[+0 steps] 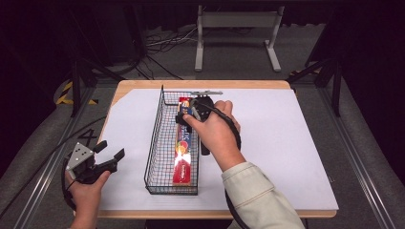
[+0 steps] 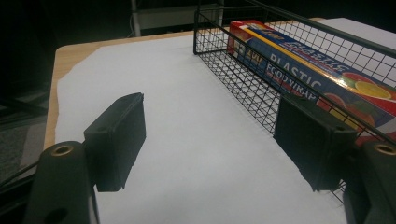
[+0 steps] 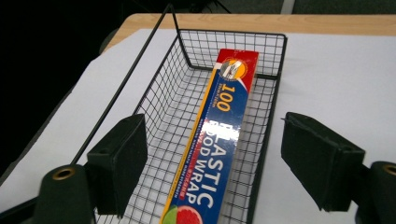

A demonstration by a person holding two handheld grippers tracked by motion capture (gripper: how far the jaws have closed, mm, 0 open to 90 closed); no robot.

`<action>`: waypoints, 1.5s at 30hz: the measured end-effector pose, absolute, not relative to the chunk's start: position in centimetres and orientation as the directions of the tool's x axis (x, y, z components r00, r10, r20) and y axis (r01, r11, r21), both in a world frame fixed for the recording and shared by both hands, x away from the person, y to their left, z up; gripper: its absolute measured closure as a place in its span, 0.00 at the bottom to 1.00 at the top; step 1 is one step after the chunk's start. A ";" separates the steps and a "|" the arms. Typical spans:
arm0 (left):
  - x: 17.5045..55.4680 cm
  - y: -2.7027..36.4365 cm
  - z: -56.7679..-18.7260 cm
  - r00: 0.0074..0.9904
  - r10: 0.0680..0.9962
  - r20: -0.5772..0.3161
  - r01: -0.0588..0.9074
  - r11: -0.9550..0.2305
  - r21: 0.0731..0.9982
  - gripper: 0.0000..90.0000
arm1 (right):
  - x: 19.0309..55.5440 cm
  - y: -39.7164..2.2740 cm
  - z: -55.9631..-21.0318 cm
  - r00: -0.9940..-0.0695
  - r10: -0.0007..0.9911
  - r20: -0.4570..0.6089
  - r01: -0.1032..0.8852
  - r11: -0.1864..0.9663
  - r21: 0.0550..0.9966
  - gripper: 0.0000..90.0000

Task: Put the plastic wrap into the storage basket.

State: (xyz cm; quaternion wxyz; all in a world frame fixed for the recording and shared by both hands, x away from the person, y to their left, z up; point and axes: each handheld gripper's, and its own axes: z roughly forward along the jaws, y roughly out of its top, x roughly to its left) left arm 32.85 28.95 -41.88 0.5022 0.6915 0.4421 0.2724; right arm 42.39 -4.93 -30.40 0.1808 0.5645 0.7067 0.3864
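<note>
- Box of plastic wrap lying flat and lengthwise in the wire basket, along the side nearer the right hand; one end close to the far wall, the other near the front wall.
- Probably placed lengthwise because the long, narrow basket takes such a box in no other direction.
- Right gripper above the far half of the box, jaws spread wide with nothing between them; pads clear of the carton in the right gripper view, so released, not grasping.
- Judged as a box already set down, the open claw no longer needed on it.
- Left gripper near the front left corner of the table, well apart from the basket, jaws open and empty; apparently parked out of the way.
- White sheet covering most of the tabletop, basket standing on it left of centre.
- Box look: slim rectangular carton, blue top face with white "PLASTIC FOOD WRAP" lettering, a yellow "100", red ends and edges, fruit pictures toward the near end, a glossy glare patch mid-length.
- Corners seemingly square and undented, as far as can be told.
</note>
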 end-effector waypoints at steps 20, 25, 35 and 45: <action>32.0 28.6 -41.7 0.464 0.884 -0.048 0.343 -0.130 0.930 0.28 | 39.8 -17.2 -27.2 -0.480 0.847 0.227 0.575 0.109 0.811 0.19; 32.1 28.6 -41.7 0.469 0.882 -0.049 0.345 -0.131 0.929 0.29 | 39.5 -19.2 -27.5 -0.510 0.841 0.181 0.558 0.164 0.813 0.17; 32.3 28.7 -42.1 0.463 0.886 -0.024 0.349 -0.157 0.924 0.29 | 39.1 -24.5 -30.6 -0.570 0.818 0.077 0.445 0.228 0.866 0.14; 32.2 28.8 -42.3 0.465 0.885 -0.023 0.354 -0.162 0.921 0.29 | 37.4 -27.4 -35.0 -0.580 0.812 0.064 0.404 0.219 0.888 0.14</action>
